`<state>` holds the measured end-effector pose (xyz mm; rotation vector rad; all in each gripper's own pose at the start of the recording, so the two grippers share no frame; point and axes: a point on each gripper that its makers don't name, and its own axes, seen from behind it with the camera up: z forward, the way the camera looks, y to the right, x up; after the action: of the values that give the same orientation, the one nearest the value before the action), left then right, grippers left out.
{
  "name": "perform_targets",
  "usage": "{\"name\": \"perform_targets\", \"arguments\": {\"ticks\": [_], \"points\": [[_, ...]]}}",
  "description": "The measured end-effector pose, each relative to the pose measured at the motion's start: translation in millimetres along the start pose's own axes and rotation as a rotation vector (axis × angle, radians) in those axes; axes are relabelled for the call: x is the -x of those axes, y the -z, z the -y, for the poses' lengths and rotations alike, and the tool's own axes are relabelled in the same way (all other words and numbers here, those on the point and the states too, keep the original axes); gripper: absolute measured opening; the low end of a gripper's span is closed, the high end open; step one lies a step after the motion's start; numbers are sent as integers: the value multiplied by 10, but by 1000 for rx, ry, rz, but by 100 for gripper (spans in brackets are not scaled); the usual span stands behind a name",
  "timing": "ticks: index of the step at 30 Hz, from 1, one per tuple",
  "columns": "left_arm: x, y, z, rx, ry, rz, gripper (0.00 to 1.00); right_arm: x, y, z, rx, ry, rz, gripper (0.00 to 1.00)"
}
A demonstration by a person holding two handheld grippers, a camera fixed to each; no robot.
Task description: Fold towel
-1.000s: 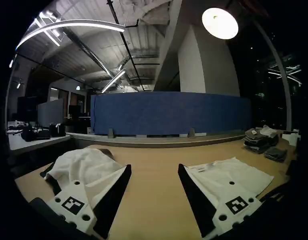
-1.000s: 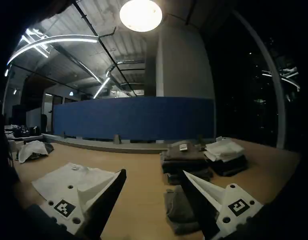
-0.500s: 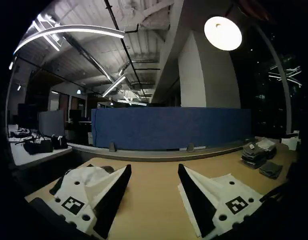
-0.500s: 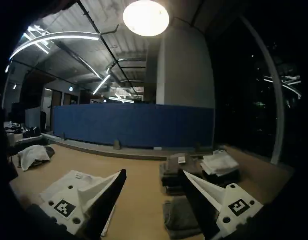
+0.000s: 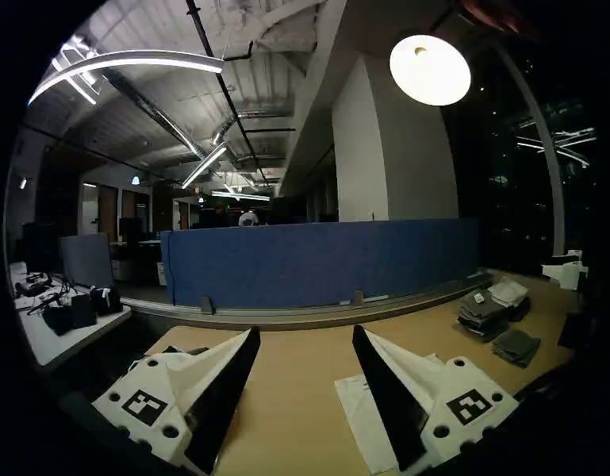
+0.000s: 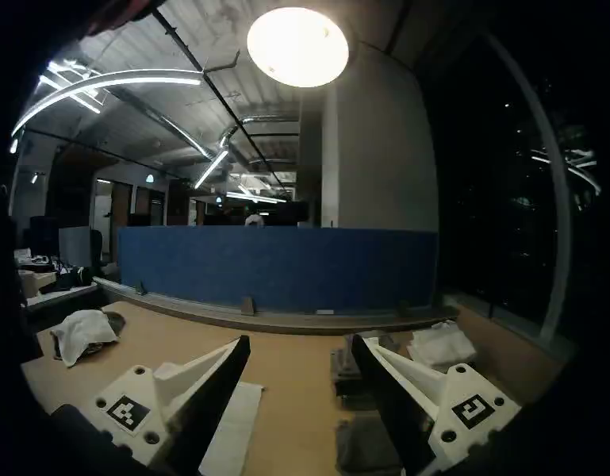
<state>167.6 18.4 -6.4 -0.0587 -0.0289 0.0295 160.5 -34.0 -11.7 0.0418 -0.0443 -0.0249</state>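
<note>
In the left gripper view the left hand-held gripper [image 5: 305,328] has its two fingers spread wide, with only bare desk [image 5: 301,416] between them and nothing in its hold; a flat white towel [image 5: 357,403] lies on the desk between five and six o'clock, partly beneath the right-hand finger; a blue partition [image 5: 320,262] runs across the far edge of the desk behind it; a round lamp [image 5: 429,69] glows at one o'clock; between three and four o'clock, near the desk's far right end, sit stacks of folded towels [image 5: 489,304], grey with a pale one on top, and a lone grey folded piece [image 5: 516,346] lies just on the near side of them.

In the right gripper view a crumpled white towel [image 6: 82,332] lies at about eight o'clock, well apart from the rest; the right hand-held gripper [image 6: 301,339] is likewise wide open and grips nothing; the flat white towel shows between six and seven o'clock, its edge running under the left-hand finger; the folded stacks stand behind the right-hand finger at about four o'clock, partly hidden by it.
</note>
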Motion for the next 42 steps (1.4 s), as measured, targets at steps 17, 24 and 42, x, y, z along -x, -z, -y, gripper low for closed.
{"name": "perform_targets", "arguments": {"ticks": [17,24,42], "points": [[92,74,-264,140,-46,148,86,10,24,230,-104,49,121,100],[429,84,-403,223,-77,275,86,321,106,482,-226,83,275,100],[1150,284,-790,462,-134,527,86,1022,353,879,-454,180,577,100]]}}
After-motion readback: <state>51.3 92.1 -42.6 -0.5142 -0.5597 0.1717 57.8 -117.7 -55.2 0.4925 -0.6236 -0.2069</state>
